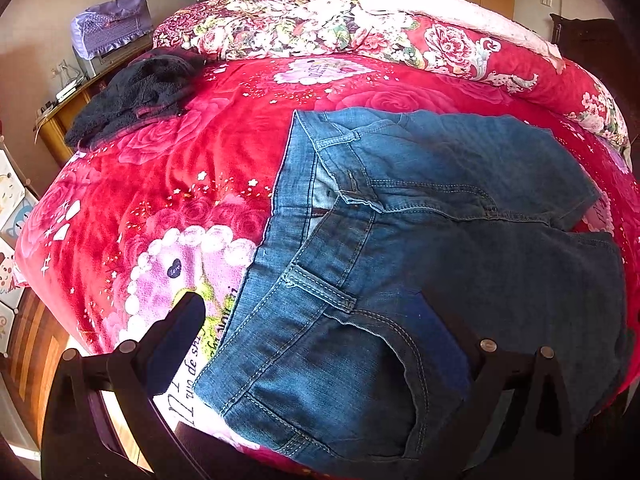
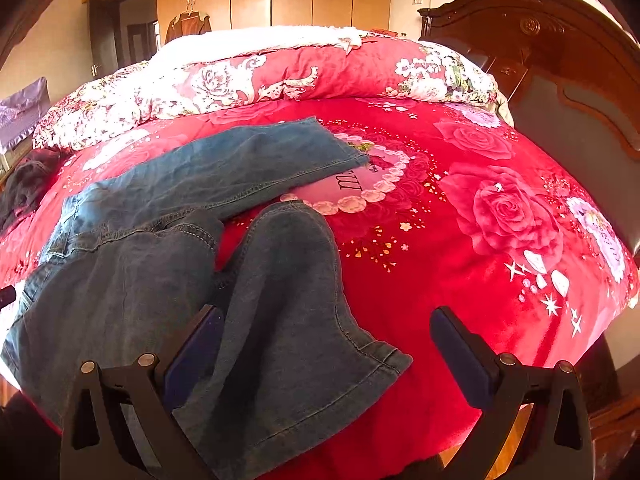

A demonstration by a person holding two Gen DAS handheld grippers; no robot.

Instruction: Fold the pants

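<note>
pants (image 1: pixel 420 240), blue denim, spread out on the red rose-print bedspread (image 1: pixel 180 168), and we're looking at them from both ends. from the left wrist view it's the waistband end: belt loops, pale stitching, a front pocket, the fly area lying open towards the middle of the bed. the left gripper (image 1: pixel 320 320) hangs right over that waistband with its two dark fingers spread wide, one off the denim above the bedspread's white lettered patch, the other above the fabric, nothing caught between them.

over to the right wrist view and it's the legs. one leg (image 2: pixel 248 164) runs out flat, its hem lying on a heart-shaped panel ringed with pale roses (image 2: pixel 360 184). the other leg (image 2: pixel 288 300) is rumpled and humped, its hem sitting near the bed's front edge. the right gripper (image 2: pixel 326 348) is released too, fingers well apart, one finger (image 2: pixel 196 352) over the rumpled leg and the other out above bare red bedspread; whether that finger touches the denim, can't tell.

further back, a rolled floral quilt (image 1: pixel 320 32) lies along the far side of the bed, a dark fuzzy garment (image 1: pixel 132 100) sits near the bed's far left corner, well apart from the pants, and a dark wooden headboard (image 2: pixel 560 72) rises on the right.
</note>
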